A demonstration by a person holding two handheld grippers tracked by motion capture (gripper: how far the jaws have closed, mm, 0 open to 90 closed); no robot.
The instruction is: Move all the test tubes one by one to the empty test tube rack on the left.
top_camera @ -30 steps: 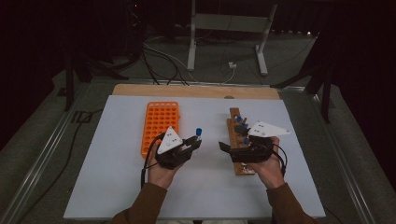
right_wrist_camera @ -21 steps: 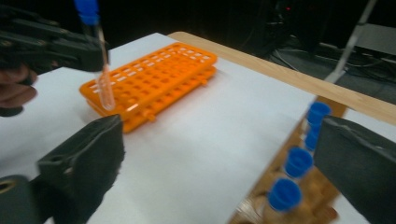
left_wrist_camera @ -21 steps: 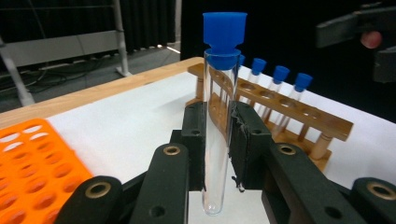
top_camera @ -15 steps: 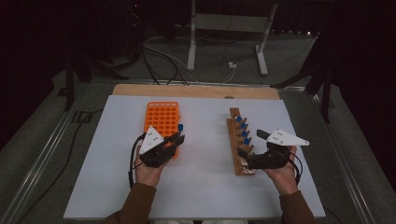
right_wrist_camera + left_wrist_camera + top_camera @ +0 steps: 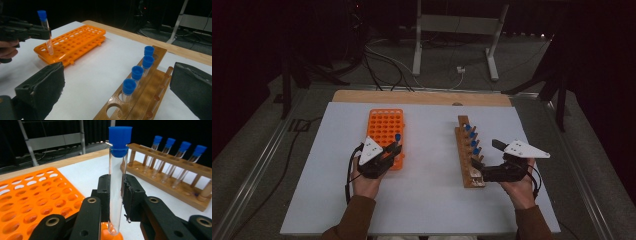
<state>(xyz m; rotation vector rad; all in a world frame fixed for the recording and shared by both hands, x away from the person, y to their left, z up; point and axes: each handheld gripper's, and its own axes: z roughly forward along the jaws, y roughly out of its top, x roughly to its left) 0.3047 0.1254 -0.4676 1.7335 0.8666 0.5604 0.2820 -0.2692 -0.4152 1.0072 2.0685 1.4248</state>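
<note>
My left gripper point(image 5: 388, 152) is shut on a clear test tube with a blue cap point(image 5: 397, 136), held upright over the near right corner of the orange rack point(image 5: 384, 125). In the left gripper view the tube point(image 5: 117, 177) stands between the pads, its lower end just above the orange rack point(image 5: 30, 202). A wooden rack point(image 5: 469, 172) holds several blue-capped tubes point(image 5: 471, 140). My right gripper point(image 5: 486, 156) is open beside that rack's near end. Its jaws have just spread wider, with nothing between them point(image 5: 117, 87).
The racks lie on a white sheet point(image 5: 427, 200) over a wooden tabletop point(image 5: 362, 96). Beyond the table's far edge, cables and a metal stand's legs point(image 5: 452, 30) cover the dark floor. Between the two racks is bare sheet.
My left gripper carried the tube left, from between the racks to the orange rack's near right corner. My right gripper drew back to the right off the wooden rack and opened wider.
</note>
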